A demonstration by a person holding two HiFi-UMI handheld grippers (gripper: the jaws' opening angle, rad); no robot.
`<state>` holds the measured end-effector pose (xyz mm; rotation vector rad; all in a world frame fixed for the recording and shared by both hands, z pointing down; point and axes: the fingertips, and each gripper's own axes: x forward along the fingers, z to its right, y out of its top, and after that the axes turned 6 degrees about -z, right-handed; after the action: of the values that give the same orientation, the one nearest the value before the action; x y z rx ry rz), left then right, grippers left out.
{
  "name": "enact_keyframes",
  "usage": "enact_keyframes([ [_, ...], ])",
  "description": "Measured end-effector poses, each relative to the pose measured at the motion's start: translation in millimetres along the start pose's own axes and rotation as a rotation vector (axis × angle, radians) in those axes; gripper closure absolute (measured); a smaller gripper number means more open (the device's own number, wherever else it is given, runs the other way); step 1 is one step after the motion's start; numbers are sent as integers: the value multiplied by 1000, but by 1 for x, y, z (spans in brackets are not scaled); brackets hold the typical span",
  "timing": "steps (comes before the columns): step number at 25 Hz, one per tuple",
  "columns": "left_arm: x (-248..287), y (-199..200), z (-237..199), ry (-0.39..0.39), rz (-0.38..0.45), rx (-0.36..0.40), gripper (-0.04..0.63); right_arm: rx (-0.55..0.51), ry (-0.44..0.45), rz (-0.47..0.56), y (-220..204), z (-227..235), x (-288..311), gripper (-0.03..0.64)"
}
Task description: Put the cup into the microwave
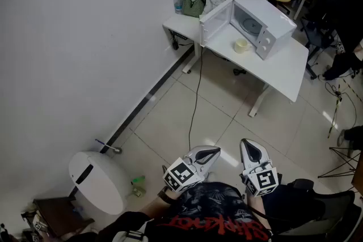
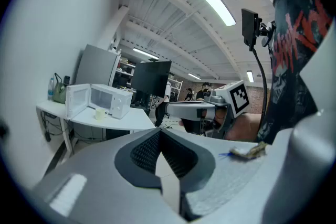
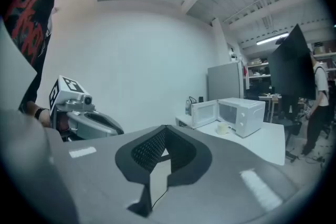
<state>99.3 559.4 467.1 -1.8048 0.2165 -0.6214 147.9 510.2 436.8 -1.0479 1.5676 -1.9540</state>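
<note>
My left tool point(image 1: 214, 151) and right tool point(image 1: 248, 145) are both pressed together, empty, near my body: I judge the approach hasn't begun. Next I must cross the tiled floor point(image 1: 170, 127) and spread one around the cup point(image 1: 241, 46), on the far white worktop point(image 1: 283, 71) just before the open microwave point(image 1: 258, 20).

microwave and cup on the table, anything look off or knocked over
Nothing stands out. The cup stands upright on the white table just in front of the microwave, whose door is swung open; no spill shows.
</note>
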Motion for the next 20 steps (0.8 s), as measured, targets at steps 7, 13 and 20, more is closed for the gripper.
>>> enact_keyframes([
  [7, -36, 26, -86, 12, 8, 91, 595, -21, -60, 114, 63, -2, 55, 616],
  [13, -36, 52, -149, 48, 52, 62, 595, -21, -95, 151, 68, 29, 95, 616],
  [20, -5, 64, -234, 62, 30, 33, 595, 29, -49, 147, 77, 71, 183, 616],
])
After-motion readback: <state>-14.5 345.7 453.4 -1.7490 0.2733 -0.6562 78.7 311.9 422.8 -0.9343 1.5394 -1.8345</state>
